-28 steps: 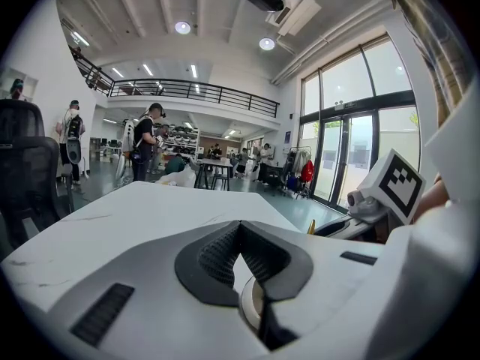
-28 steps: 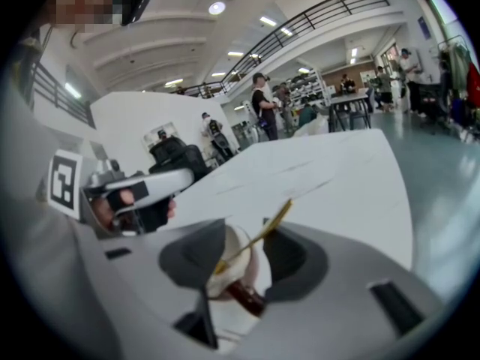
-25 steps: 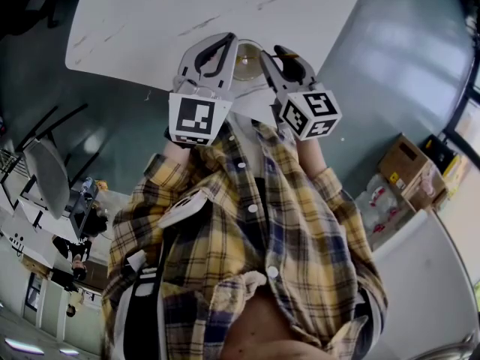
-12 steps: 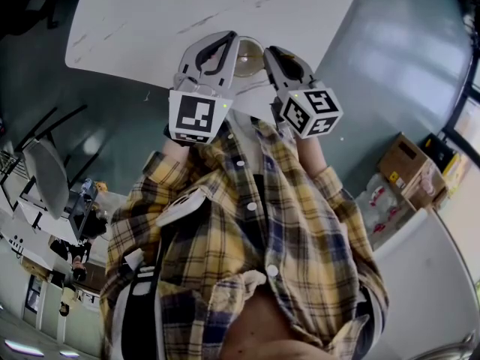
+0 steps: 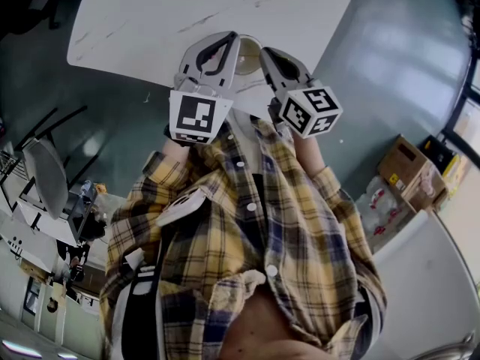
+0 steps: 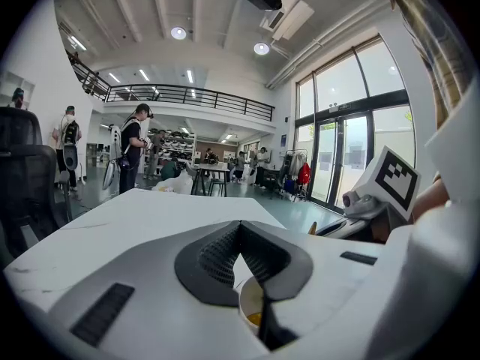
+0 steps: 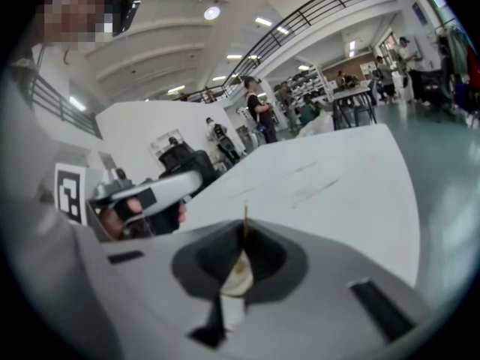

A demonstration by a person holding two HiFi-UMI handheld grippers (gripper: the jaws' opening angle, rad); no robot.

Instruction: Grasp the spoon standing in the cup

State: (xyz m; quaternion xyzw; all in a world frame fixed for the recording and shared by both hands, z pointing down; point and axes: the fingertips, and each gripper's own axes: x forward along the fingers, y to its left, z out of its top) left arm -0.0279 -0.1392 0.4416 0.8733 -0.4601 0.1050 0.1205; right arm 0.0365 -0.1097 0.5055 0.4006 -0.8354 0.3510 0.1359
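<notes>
A pale cup (image 5: 249,49) stands near the front edge of the white table (image 5: 165,13), between my two grippers. My right gripper (image 5: 264,54) reaches it from the right; its jaws have just been closing. In the right gripper view they (image 7: 244,237) are shut on the spoon's thin handle (image 7: 244,217), which sticks up between the tips above the cup (image 7: 238,274). My left gripper (image 5: 225,42) lies along the cup's left side. In the left gripper view its jaws (image 6: 240,227) meet at the tips, with the cup (image 6: 251,306) showing beneath them.
The table's near edge lies just under both grippers, with grey floor around it. Cardboard boxes (image 5: 409,167) stand on the floor at right, chairs (image 5: 45,171) at left. Several people stand far behind the table (image 6: 139,148).
The right gripper's jaws have closed together at the cup; they stood apart a second ago. The left gripper has stayed put.
</notes>
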